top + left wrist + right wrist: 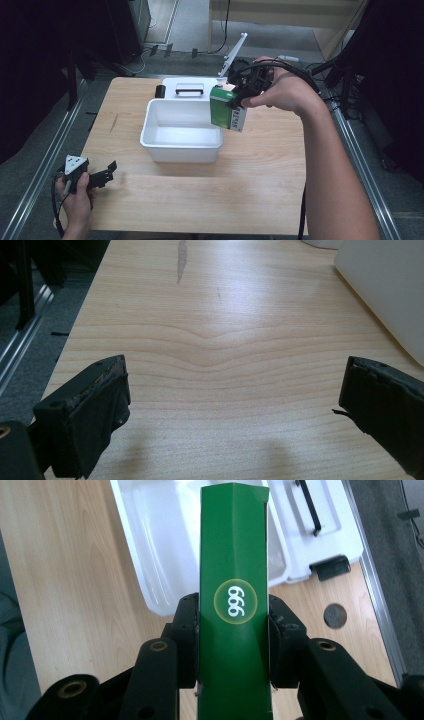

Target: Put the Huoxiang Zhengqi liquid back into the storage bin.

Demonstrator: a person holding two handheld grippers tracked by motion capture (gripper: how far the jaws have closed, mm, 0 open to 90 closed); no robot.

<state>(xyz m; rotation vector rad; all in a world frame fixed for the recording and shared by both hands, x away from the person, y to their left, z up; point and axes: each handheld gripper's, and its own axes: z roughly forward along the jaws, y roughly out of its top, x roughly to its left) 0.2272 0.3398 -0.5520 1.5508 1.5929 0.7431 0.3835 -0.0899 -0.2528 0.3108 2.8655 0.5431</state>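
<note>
Right gripper (239,96) is clamping the green box (227,108), holding it over the right far corner of the white bin (181,148); likely a placing step; next, lowering inside and releasing; left gripper (102,176) is resting spread wide, near left.

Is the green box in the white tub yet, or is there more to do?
Not yet. Done: the lid is off and lies behind the white tub, which looks empty. In hand: the right claw is shut on the green box, holding it in the air over the tub's right rim. The left claw is open with nothing in it. Probably left: lowering the box in and letting go.
</note>
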